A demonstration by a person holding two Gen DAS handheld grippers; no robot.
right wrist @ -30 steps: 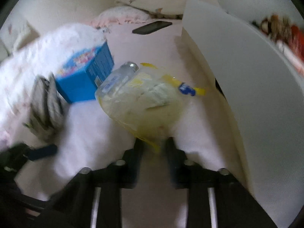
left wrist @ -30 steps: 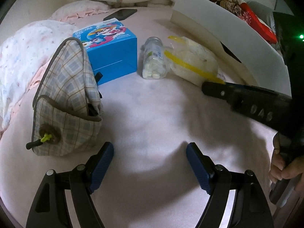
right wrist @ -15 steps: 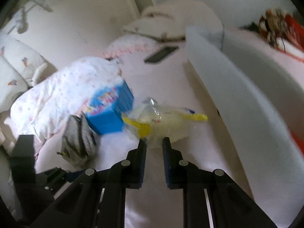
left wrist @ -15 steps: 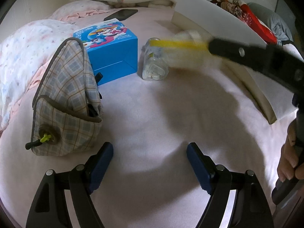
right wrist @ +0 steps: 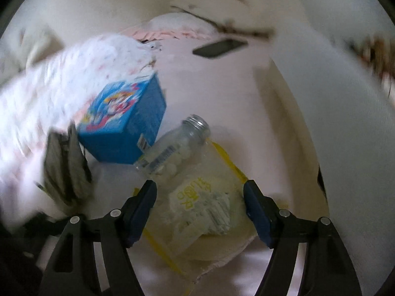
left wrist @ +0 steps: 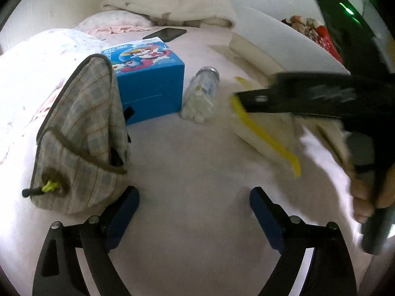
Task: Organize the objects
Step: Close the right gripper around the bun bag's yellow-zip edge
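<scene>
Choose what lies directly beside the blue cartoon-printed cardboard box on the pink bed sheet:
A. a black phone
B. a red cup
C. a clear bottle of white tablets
C: the clear bottle of white tablets lies on its side against the blue box.

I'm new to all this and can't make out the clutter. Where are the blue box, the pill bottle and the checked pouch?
blue box (left wrist: 150, 91): left wrist view, front face.
pill bottle (right wrist: 172, 153): right wrist view, clear body.
checked pouch (left wrist: 81, 133): left wrist view, fabric side.
</scene>
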